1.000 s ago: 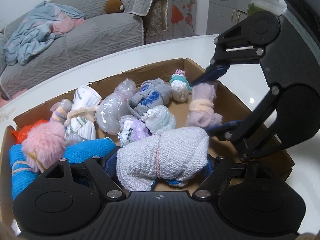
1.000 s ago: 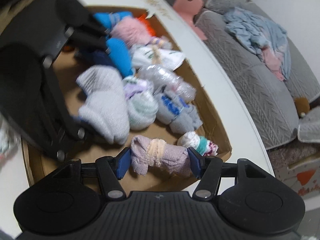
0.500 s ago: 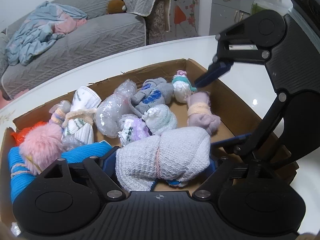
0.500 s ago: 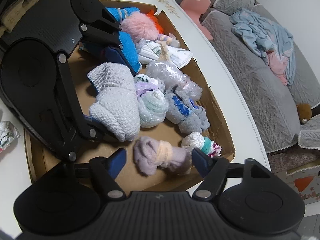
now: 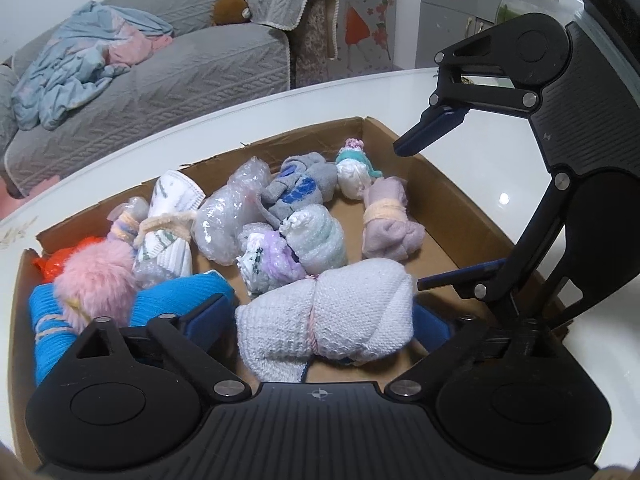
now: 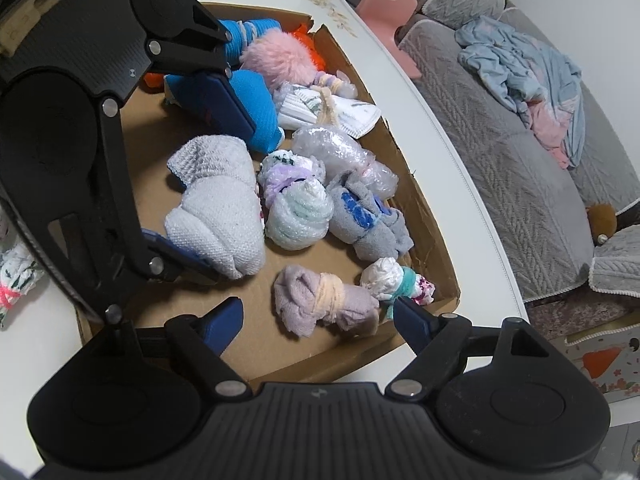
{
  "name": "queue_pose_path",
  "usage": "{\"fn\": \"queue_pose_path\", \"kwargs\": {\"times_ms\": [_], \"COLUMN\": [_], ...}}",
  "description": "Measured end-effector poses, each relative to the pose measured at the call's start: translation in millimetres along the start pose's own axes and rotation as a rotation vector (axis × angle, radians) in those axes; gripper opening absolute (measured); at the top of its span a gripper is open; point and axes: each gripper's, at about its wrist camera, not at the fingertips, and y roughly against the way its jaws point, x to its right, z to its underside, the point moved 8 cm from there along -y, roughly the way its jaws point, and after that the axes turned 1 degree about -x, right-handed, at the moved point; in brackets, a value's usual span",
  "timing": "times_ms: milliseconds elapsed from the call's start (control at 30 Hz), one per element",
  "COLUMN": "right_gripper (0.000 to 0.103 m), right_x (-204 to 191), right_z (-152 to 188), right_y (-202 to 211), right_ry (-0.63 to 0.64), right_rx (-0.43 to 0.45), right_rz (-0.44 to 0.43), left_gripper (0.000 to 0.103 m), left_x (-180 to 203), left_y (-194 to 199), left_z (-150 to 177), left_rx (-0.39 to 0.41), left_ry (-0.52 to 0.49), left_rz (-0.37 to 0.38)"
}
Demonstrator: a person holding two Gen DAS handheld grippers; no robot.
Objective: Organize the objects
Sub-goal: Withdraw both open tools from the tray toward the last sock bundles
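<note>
A shallow cardboard box [image 5: 448,196] [image 6: 148,132] on the white table holds several tied cloth and bubble-wrap bundles. My left gripper [image 5: 320,322] [image 6: 202,184] straddles a white knit bundle [image 5: 340,312] [image 6: 220,216] that rests on the box floor. Its jaws are opening and the blue pads stand just off the bundle's ends. My right gripper [image 6: 318,320] [image 5: 444,204] hangs over a lilac bundle tied with cream yarn [image 6: 320,300] [image 5: 386,220]. Its jaws are opening too, and neither pad touches the bundle between them.
Further in the box lie a blue knit roll [image 5: 176,292], a pink fluffy ball [image 5: 96,276], a grey-blue sock bundle [image 6: 368,220] and a white-teal bundle [image 6: 396,278]. Another bundle [image 6: 14,280] sits on the table outside the box. A grey sofa [image 5: 192,76] stands behind.
Both grippers have opened. The right one let go of the lilac bundle, which now lies on the box floor. The left pads have drawn away from the white knit bundle.
</note>
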Motion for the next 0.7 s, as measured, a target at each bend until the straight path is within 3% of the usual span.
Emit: {"fn": "queue_pose_path", "kwargs": {"times_ms": [333,700], "right_gripper": [0.082,0.094], "right_x": [1,-2], "right_z": [1,-5], "right_y": [12,23], "right_ry": [-0.026,-0.124], "right_rx": [0.000,0.015], "right_rz": [0.009,0.043], "left_gripper": [0.102,0.102], "left_x": [1,-14], "left_y": [16,42], "left_z": [2,9], "left_rx": [0.013,0.040], "left_ry": [-0.002,0.054], "left_rz": [-0.018,-0.035]}}
